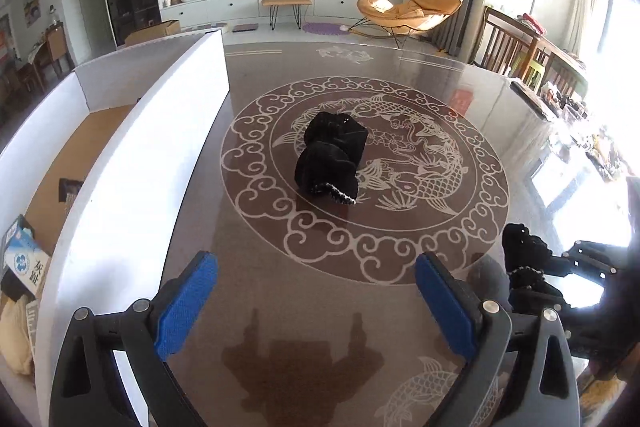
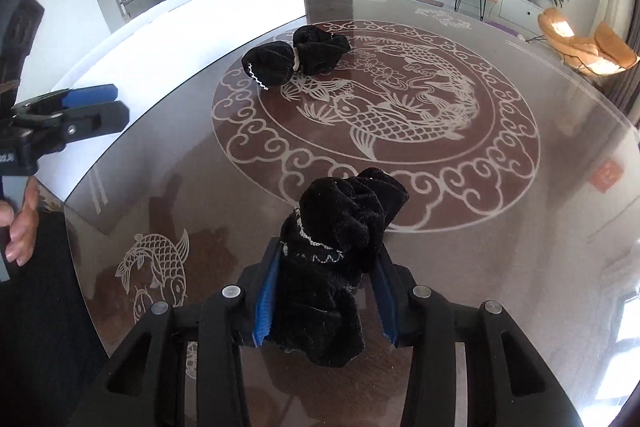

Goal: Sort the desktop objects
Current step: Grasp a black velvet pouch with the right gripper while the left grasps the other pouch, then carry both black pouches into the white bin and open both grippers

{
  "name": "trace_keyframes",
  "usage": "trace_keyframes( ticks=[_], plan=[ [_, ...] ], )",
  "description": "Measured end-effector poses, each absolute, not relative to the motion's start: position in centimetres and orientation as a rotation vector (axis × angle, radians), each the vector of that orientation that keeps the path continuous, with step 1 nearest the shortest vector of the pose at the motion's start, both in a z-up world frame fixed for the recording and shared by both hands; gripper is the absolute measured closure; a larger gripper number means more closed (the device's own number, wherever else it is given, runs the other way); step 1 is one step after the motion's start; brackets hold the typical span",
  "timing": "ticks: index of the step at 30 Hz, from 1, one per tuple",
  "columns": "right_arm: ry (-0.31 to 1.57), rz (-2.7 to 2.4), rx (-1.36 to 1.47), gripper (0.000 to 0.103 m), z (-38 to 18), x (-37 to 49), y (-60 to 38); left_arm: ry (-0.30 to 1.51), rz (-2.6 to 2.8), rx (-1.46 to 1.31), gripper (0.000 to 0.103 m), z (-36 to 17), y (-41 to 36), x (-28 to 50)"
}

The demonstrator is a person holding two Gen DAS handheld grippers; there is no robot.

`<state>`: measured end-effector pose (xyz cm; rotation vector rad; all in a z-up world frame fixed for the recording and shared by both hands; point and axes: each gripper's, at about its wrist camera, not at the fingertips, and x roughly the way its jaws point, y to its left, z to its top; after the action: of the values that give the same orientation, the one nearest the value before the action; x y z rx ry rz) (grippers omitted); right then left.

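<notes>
A black fuzzy sock bundle (image 1: 330, 161) with white trim lies on the fish-pattern glass table (image 1: 280, 287), ahead of my left gripper (image 1: 316, 301), which is open and empty above the table. The same bundle shows at the far left of the pattern in the right wrist view (image 2: 298, 57). My right gripper (image 2: 326, 297) is shut on a second black fuzzy sock bundle (image 2: 336, 247) and holds it over the table's near part. That held bundle also shows in the left wrist view (image 1: 522, 255).
A white-walled cardboard box (image 1: 132, 163) stands along the table's left side, with small packages (image 1: 22, 259) inside. The left gripper shows at the left edge in the right wrist view (image 2: 86, 109). Living room furniture lies beyond the table.
</notes>
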<state>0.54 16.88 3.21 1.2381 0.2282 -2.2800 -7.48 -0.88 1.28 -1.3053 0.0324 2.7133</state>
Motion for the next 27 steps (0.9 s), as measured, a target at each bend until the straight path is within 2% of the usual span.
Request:
trace_keyframes(
  ticks=[10, 11, 12, 13, 14, 17, 21, 27],
  plan=[
    [0.031, -2.355, 1.218, 0.06, 4.4, 4.1, 20.1, 0.165, 2.681, -1.453, 0.003, -2.0, 2.6, -18.9],
    [0.023, -2.357, 1.222, 0.06, 4.4, 4.3, 20.1, 0.193, 2.675, -1.453, 0.01, -2.3, 2.9, -19.2],
    [0.017, -2.357, 1.227, 0.06, 4.4, 4.5, 20.2, 0.218, 2.667, -1.436, 0.023, -2.5, 3.2, -19.1],
    [0.012, -2.358, 1.229, 0.06, 4.4, 4.5, 20.3, 0.241, 2.653, -1.426, 0.062, -2.7, 3.5, -18.8],
    [0.011, -2.36, 1.229, 0.06, 4.5, 4.6, 20.3, 0.252, 2.632, -1.435, 0.07, -2.8, 3.6, -18.5],
    [0.037, -2.365, 1.21, 0.06, 5.2, 4.4, 20.0, 0.226, 2.656, -1.332, 0.07, -0.9, 2.9, -15.5],
    [0.096, -2.339, 1.161, 0.06, 6.7, 3.4, 18.2, 0.112, 2.713, -1.195, 0.07, 4.7, -0.5, -9.9],
    [0.155, -2.203, 0.989, 0.06, 11.9, 1.6, 9.6, 0.03, 2.904, -1.107, 0.07, 13.3, -11.7, -2.1]
  ],
)
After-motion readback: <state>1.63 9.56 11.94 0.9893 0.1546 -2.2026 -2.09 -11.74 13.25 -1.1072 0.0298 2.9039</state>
